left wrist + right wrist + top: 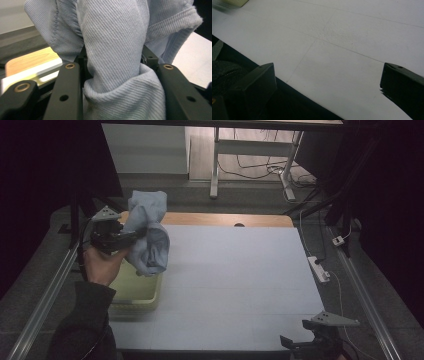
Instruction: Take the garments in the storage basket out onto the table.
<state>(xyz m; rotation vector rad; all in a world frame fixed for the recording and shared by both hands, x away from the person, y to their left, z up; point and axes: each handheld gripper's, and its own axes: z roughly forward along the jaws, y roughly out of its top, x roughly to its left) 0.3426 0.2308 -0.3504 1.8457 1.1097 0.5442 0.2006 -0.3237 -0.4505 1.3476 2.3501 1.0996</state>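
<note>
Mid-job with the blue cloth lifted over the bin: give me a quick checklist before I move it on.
1. Left tongs shut on the light blue cloth: ok.
2. Cloth fully clear of the yellow bin: cannot tell; its lower end hangs right at the rim.
3. White table surface beside the bin free for laying it down: ok.
4. Right tongs open, nothing between them: ok.
5. Right tongs near the cloth for a second grip: not ok; they sit at the near edge.

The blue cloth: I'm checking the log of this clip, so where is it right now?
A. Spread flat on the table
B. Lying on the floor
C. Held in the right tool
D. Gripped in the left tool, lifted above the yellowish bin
D: the left tool is shut on the bunched blue cloth, which hangs above the yellowish bin; the right tool holds nothing.
</note>
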